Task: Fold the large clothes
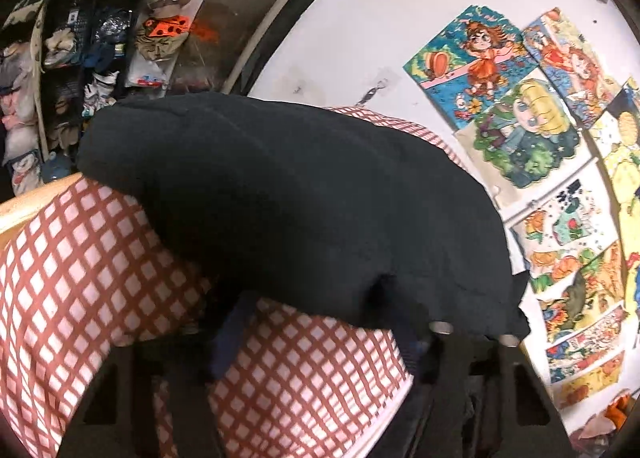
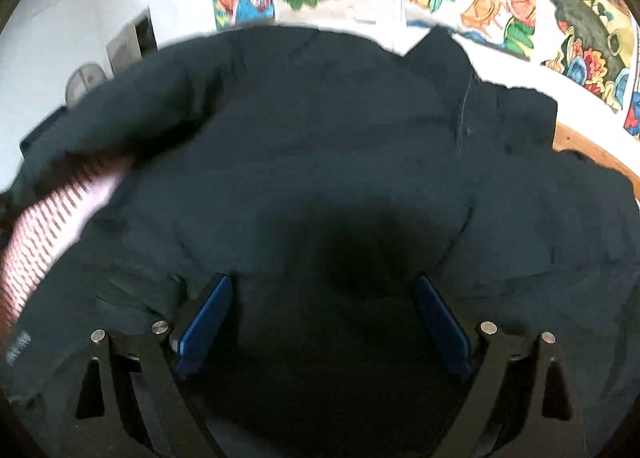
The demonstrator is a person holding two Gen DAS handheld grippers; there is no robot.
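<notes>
A large black garment (image 1: 300,198) lies bunched on a red-and-white checked cloth (image 1: 80,278). In the left wrist view it drapes over my left gripper (image 1: 328,334), whose blue fingers (image 1: 228,334) stand wide apart; the right finger is mostly hidden under the fabric. In the right wrist view the same garment (image 2: 320,146) fills the frame. My right gripper (image 2: 322,318) is open above it, its blue pads (image 2: 208,322) spread wide with nothing between them.
A wall with colourful cartoon drawings (image 1: 520,98) stands behind. A cluttered rack with baskets and shoes (image 1: 88,58) stands at the left. A wooden edge (image 2: 588,150) shows at the right. The checked cloth (image 2: 48,234) shows at the left in the right wrist view.
</notes>
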